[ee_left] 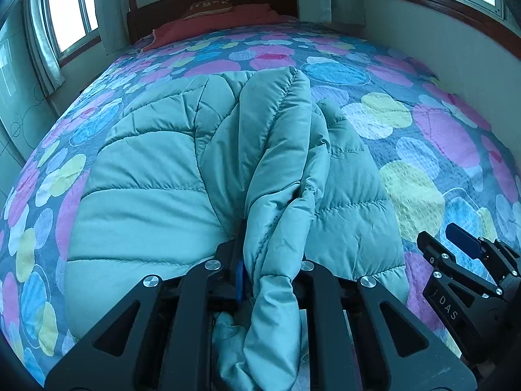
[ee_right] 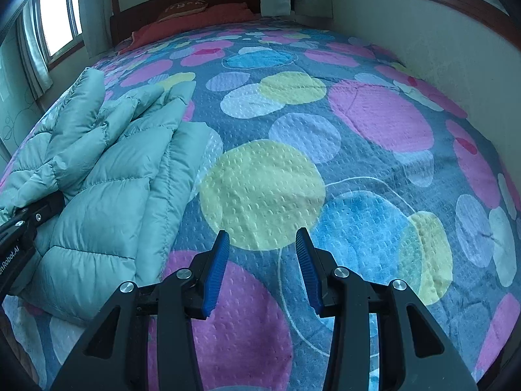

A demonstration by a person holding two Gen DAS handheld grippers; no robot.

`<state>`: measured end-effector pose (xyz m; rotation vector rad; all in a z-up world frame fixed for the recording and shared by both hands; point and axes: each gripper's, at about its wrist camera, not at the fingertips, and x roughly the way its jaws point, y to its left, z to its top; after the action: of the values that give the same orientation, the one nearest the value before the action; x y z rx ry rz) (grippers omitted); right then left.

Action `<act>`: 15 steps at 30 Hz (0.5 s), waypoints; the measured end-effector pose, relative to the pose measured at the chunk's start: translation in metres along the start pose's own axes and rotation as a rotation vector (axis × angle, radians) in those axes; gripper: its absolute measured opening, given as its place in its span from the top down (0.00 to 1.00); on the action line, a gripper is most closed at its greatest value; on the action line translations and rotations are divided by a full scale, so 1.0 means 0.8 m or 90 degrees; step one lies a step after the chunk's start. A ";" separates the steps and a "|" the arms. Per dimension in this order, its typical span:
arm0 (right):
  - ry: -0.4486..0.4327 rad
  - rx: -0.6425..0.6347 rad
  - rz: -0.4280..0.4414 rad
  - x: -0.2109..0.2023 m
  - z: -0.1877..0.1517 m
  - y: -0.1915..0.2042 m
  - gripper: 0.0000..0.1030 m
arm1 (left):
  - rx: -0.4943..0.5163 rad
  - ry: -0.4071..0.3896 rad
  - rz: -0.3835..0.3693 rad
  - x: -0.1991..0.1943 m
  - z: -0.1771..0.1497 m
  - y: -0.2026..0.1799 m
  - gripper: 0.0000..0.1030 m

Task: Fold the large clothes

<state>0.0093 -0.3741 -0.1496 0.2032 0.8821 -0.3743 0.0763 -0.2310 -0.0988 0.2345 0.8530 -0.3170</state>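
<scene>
The left gripper (ee_left: 270,260) clamps a sleeve of the teal puffer jacket (ee_left: 156,176), which lies near the bed's (ee_right: 374,123) front edge. The right gripper (ee_right: 262,270) hovers, jaws wide.

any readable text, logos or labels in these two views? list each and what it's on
"DAS" on the black body of the right tool, seen from the left wrist view.
"nRobot.AI", start cut off by the frame edge, on the black arm of the left tool, seen from the right wrist view.
Pattern or lettering on the brown pillow at the headboard: too blurred to read.
Nothing readable on the green puffer jacket or the bedspread.
</scene>
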 end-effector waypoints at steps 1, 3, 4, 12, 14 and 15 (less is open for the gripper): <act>0.002 0.002 0.000 0.001 -0.001 0.000 0.58 | 0.004 0.000 0.002 0.002 -0.001 -0.003 0.87; 0.007 0.010 0.002 0.003 -0.004 -0.003 0.58 | 0.017 -0.001 0.008 0.006 -0.004 -0.012 0.87; 0.009 0.012 0.002 0.005 -0.003 -0.005 0.58 | 0.024 -0.002 0.011 0.008 -0.005 -0.017 0.87; 0.008 0.022 -0.003 -0.001 -0.006 -0.009 0.58 | 0.007 -0.009 -0.034 -0.008 -0.004 -0.025 0.64; 0.005 0.021 -0.006 -0.003 -0.006 -0.010 0.58 | -0.003 -0.005 -0.051 -0.013 -0.004 -0.026 0.58; 0.004 0.021 -0.007 -0.004 -0.007 -0.010 0.58 | -0.005 -0.006 -0.060 -0.016 -0.004 -0.028 0.57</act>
<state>0.0004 -0.3789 -0.1505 0.2299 0.8847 -0.3994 0.0584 -0.2485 -0.0929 0.1861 0.8575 -0.4033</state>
